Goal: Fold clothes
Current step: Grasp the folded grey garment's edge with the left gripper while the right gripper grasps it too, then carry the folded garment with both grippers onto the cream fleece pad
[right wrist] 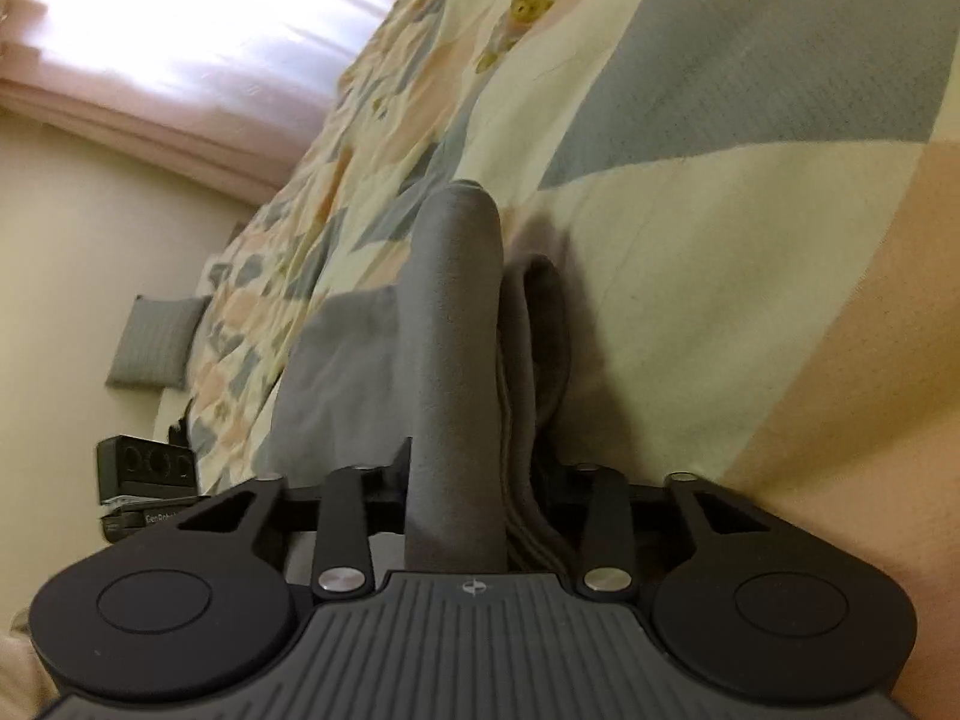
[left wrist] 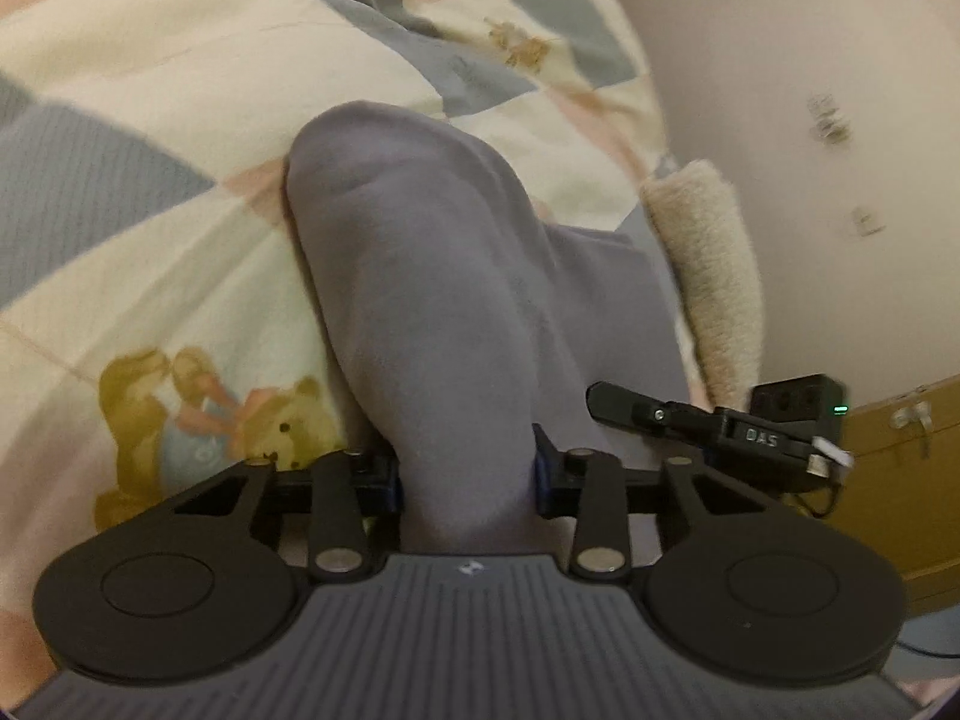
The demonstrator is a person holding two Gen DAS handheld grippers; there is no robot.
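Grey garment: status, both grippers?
Left hand-held gripper shut on grey garment. Right hand-held gripper shut on a bunched fold of it. Garment lifted over patchwork quilt. Nothing in the way.

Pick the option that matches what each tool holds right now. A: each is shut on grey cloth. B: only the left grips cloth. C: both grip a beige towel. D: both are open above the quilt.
A: the left tool and the right tool each pinch a fold of the grey cloth over the quilt.
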